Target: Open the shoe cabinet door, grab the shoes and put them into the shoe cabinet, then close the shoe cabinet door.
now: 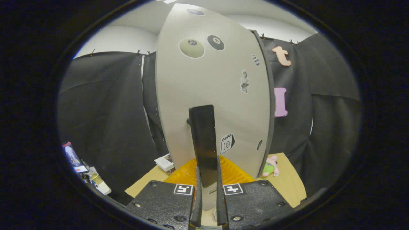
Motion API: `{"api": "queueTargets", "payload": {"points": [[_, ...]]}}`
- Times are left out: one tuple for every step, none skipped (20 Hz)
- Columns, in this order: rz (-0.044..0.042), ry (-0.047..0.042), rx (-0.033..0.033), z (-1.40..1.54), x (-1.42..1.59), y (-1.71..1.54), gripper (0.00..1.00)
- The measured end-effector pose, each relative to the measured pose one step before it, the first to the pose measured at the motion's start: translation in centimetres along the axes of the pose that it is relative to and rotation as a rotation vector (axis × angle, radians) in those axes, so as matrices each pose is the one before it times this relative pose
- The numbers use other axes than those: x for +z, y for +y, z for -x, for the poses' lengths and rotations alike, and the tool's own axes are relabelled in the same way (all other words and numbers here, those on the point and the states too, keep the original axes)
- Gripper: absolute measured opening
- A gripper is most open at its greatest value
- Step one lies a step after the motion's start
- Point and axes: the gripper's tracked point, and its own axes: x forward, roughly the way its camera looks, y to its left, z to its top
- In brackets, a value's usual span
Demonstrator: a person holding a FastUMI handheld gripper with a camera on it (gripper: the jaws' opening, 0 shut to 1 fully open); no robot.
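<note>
the gripper point(208, 179) has its two fingers drawn in narrow around the lower end of a long black handle point(203, 143), one finger on each side of it and both pressing against it. the handle stands upright and is fixed to the pale grey cabinet door point(204, 83), which rises straight ahead of the fingers. the door carries several stickers: two round ones near the top, a small figure on the right side, and a calendar sticker point(227, 143) just right of the handle. a dark edge runs down the door's right side.

below the door and just beyond the fingers lies an orange ribbed mat point(236, 172), resting on a light wooden table point(287, 182). on the table, right of the door's lower corner, sits a small pink and green plush toy point(270, 166). left of the door, near its bottom, a small stack of white booklets point(164, 162) lies at the table's far left. further left and lower, some small items sit beside a lit screen point(73, 157); they are too small to tell apart.
</note>
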Motion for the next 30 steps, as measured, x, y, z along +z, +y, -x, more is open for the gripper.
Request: {"api": "queueTargets", "payload": {"points": [[0.00168, -0.00208, -0.01612, 0.310, -0.004, -0.446, 0.21], [0.00584, -0.00124, -0.01987, 0.298, -0.071, -0.477, 0.20], [0.00229, 0.00083, -0.02218, 0.275, 0.032, -0.472, 0.20], [0.00242, -0.00159, -0.01961, 0.004, -0.187, -0.500, 0.18], [-0.00101, -0.00207, -0.01895, 0.045, 0.042, -0.487, 0.17], [-0.00316, -0.00055, -0.01908, 0.150, -0.030, -0.364, 0.15], [0.00057, -0.00042, -0.02029, 0.167, 0.108, -0.552, 0.14], [-0.00110, -0.00190, -0.02125, 0.032, -0.097, -0.555, 0.12], [0.00035, -0.00401, -0.02310, 0.017, -0.024, -0.521, 0.11], [0.00215, -0.00227, -0.02546, -0.098, 0.023, -0.604, 0.09], [0.00669, -0.00452, -0.02923, 0.005, 0.070, -0.764, 0.08], [0.00296, -0.00239, -0.02796, -0.154, -0.012, -0.658, 0.06], [-0.00266, -0.00117, -0.02430, -0.062, 0.044, -0.649, 0.05], [-0.01042, -0.00299, -0.01489, -0.049, -0.128, -0.424, 0.04], [-0.01824, -0.00012, -0.00950, 0.101, 0.095, -0.286, 0.04], [-0.01278, -0.00116, -0.00738, -0.056, 0.111, -0.284, 0.04], [-0.00617, -0.00566, -0.00222, -0.201, 0.097, -0.291, 0.04], [-0.01366, 0.00181, 0.01633, 0.035, -0.009, 0.075, 0.04], [-0.00881, -0.00046, 0.00911, 0.212, 0.024, 0.402, 0.04], [0.01021, -0.00381, 0.01064, -0.145, 0.057, -0.086, 0.04], [0.00575, 0.00086, 0.00280, 0.122, 0.107, -0.108, 0.04], [0.00890, -0.00090, 0.00565, -0.135, -0.144, -0.299, 0.04], [0.00523, -0.00159, -0.00375, -0.014, -0.008, -0.119, 0.04], [0.00105, 0.00249, 0.00126, -0.099, -0.010, -0.050, 0.04], [-0.00222, 0.00082, 0.00022, -0.016, 0.043, -0.040, 0.04], [0.00072, 0.00178, -0.00294, -0.033, -0.016, -0.113, 0.04], [0.00384, 0.00195, -0.00465, 0.133, -0.013, -0.103, 0.04], [0.00323, -0.00141, -0.01304, 0.046, 0.095, -0.234, 0.04], [0.00606, -0.00189, -0.01383, 0.126, -0.027, -0.364, 0.04], [0.00570, -0.00029, -0.01681, 0.100, -0.015, -0.407, 0.04]]}}
